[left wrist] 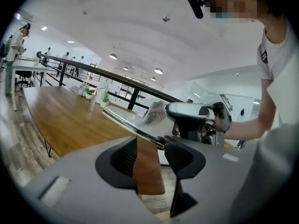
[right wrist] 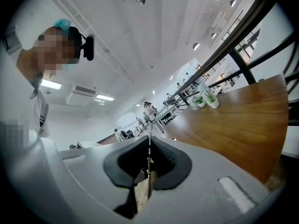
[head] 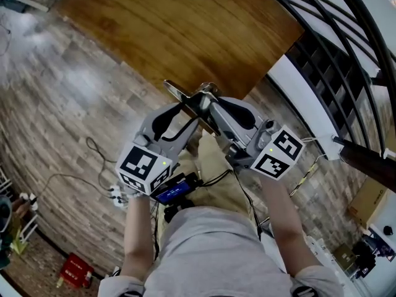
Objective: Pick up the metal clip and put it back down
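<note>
The metal clip (head: 176, 91) is a long shiny strip held up in the air over the near edge of the wooden table (head: 185, 30). My right gripper (head: 207, 99) is shut on it. In the right gripper view the clip (right wrist: 149, 146) shows edge-on as a thin line squeezed between the pads, where the right gripper (right wrist: 148, 161) is closed. In the left gripper view the clip (left wrist: 126, 120) runs slantwise from the right gripper (left wrist: 170, 112) down to just above my left gripper (left wrist: 150, 154). The left gripper (head: 185, 111) stands open, its pads apart, with nothing pressed between them.
A black railing (head: 334, 54) runs along the table's right side. Cables (head: 93, 159) and a red box (head: 74, 268) lie on the plank floor at the left. Small potted plants (left wrist: 105, 98) stand at the table's far end. People stand by desks in the distance.
</note>
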Motion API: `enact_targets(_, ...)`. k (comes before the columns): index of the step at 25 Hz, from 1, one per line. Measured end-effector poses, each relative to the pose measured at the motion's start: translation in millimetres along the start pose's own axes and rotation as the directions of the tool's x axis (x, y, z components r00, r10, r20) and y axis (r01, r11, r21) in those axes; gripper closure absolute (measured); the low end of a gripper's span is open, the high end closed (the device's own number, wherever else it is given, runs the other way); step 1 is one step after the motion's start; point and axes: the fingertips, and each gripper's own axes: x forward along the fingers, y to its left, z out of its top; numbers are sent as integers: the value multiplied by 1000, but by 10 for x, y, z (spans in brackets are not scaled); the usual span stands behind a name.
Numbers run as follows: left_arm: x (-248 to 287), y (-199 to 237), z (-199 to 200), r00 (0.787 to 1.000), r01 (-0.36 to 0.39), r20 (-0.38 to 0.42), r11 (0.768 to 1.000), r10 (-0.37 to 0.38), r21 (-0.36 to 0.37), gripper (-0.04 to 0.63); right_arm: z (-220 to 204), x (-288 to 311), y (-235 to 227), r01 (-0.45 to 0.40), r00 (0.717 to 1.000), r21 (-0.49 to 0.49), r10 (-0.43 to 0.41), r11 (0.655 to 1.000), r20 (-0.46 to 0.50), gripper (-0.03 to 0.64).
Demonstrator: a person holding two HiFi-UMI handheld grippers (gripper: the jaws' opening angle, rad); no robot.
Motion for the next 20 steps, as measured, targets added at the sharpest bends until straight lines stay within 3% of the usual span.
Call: enact_targets(20, -299, -312, 836, 989, 0, 143, 979, -30, 205, 413, 697, -148, 581, -38, 981, -134, 62, 990, 183, 601)
